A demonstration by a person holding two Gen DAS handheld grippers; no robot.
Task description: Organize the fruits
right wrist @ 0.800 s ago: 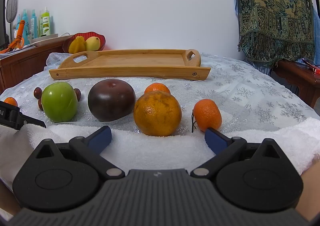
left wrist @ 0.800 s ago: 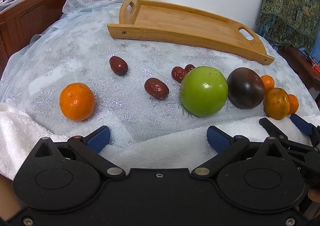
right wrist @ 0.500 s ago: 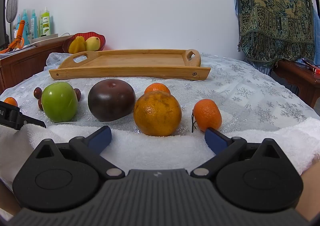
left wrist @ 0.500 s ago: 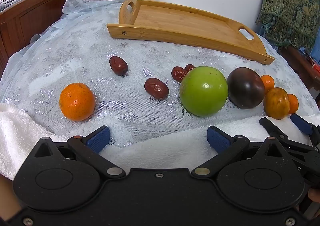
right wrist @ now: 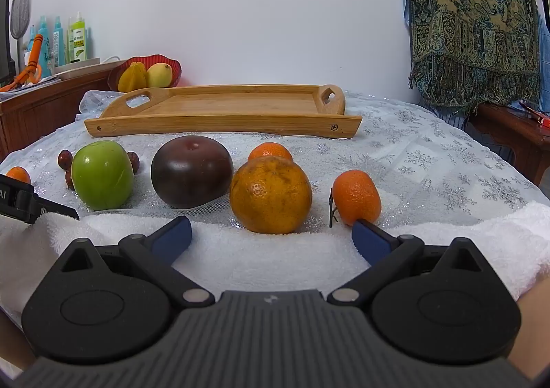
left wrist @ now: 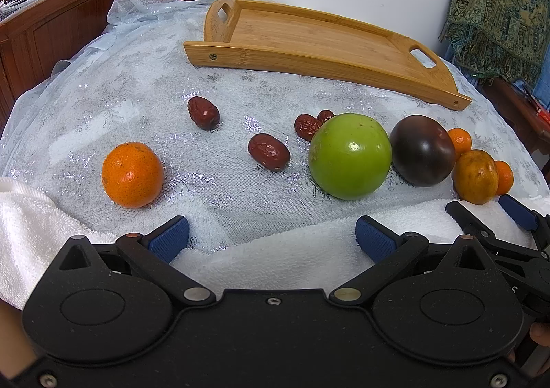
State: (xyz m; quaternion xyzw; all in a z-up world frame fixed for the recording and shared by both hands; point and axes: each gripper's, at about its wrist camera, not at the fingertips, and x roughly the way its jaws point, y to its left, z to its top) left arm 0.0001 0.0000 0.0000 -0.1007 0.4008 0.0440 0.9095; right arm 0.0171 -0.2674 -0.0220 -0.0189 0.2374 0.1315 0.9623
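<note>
Plainly, nothing is being carried yet: both the left gripper (left wrist: 271, 238) and the right gripper (right wrist: 271, 236) are resting over the white towel (right wrist: 261, 257) with fingers released and empty. The fruits are lying loose on the desk (right wrist: 429, 161), the wooden tray (right wrist: 223, 109) bare behind them. Next, probably, reaching for the big orange (right wrist: 271, 193) straight ahead.

- Left gripper (right wrist: 34, 202), black body at left edge of right wrist view: white letters "AI" legible.
- Far-left bottles (right wrist: 77, 40): label print too small to read.
</note>
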